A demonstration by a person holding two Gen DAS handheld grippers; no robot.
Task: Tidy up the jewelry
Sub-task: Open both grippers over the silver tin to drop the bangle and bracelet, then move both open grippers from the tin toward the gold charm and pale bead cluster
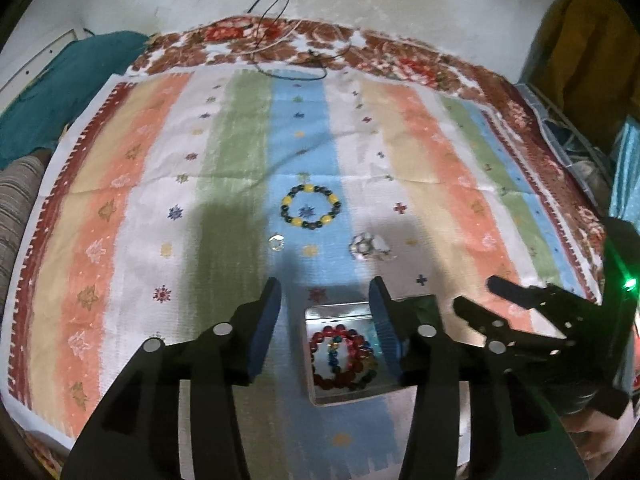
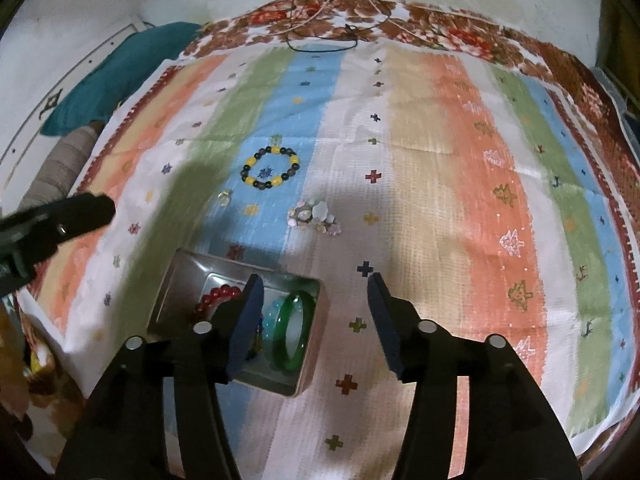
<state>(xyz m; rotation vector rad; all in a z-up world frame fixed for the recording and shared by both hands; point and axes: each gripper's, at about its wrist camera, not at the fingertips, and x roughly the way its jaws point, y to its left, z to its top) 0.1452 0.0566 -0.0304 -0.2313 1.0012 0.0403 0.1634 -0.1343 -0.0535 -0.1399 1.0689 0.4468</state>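
A small metal tin (image 1: pixel 338 313) lies on the striped cloth, just below my left gripper (image 1: pixel 325 286), which is open with nothing between its fingers. In the tin are a red bead bracelet (image 1: pixel 340 380), a green bangle (image 2: pixel 294 336) and a pale blue bracelet (image 2: pixel 270 320). My right gripper (image 2: pixel 315 280) is open and empty over the tin's right edge (image 2: pixel 316 320). Farther out on the cloth lie a yellow-and-black bead bracelet (image 1: pixel 311 210), a shell bracelet (image 1: pixel 368 246) and a small clear piece (image 1: pixel 276 242).
The striped cloth (image 2: pixel 460 160) covers a floral blanket (image 1: pixel 400 60). Thin cables (image 1: pixel 288 64) trail over the far edge. A teal cloth (image 1: pixel 60 92) lies at the far left, and a yellow garment (image 1: pixel 592 40) hangs at the right.
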